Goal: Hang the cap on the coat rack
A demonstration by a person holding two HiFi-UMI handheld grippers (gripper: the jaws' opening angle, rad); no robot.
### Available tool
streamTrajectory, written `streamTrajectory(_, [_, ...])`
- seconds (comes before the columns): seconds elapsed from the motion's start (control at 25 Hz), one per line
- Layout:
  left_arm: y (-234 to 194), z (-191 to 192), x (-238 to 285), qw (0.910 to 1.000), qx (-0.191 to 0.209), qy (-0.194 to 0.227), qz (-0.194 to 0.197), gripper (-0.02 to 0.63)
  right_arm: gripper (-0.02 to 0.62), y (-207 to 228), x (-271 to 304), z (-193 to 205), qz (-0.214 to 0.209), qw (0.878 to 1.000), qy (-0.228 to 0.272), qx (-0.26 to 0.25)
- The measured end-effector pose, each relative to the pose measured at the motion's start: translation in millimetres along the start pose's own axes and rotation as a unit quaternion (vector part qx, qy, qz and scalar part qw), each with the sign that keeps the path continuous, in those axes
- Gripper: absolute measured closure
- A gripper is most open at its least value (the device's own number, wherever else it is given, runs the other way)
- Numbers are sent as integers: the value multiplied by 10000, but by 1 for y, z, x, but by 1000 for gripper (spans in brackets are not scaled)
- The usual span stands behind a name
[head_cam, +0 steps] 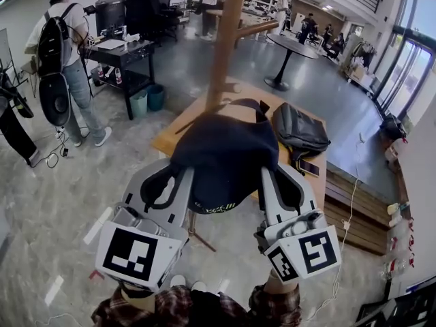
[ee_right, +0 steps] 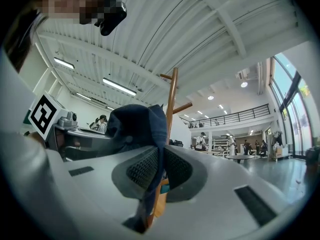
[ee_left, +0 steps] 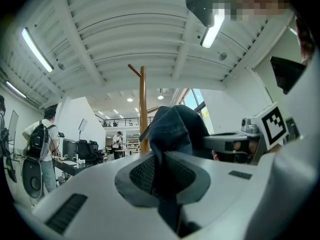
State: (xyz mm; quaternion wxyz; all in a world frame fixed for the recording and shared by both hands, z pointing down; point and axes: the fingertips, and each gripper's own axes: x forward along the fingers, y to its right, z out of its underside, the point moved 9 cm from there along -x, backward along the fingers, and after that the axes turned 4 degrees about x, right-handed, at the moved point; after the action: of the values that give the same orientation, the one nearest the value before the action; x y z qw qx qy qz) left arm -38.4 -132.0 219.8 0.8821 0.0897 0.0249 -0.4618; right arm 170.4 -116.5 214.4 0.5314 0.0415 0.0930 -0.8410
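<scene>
Head view: dark blue fabric cap [head_cam: 225, 152] held up near the tall wooden coat rack [head_cam: 223, 53], not yet hung.
Its edges are pinched in the closed left gripper [ee_left: 160, 176] and right gripper [ee_right: 159, 171]; the thin cloth could be tugged free if these are drawn apart, or the angled peg [head_cam: 257, 28] missed.

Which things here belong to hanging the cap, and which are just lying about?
Job: dark blue fabric cap; tall wooden coat rack; left gripper and right gripper, both shut on the cap.
Lying about: black backpack on the wooden platform; round black pedestal table; teal bin.
</scene>
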Motion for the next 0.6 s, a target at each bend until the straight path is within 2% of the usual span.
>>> streamTrajectory(0.32, [-18, -8, 24, 9999, 113, 44, 48, 572, 566, 14, 29, -6, 18, 10000, 47, -9])
streamTrajectory(0.6, [-31, 0, 50, 9999, 136, 9, 80, 572, 566, 30, 54, 4, 42, 10000, -45, 59])
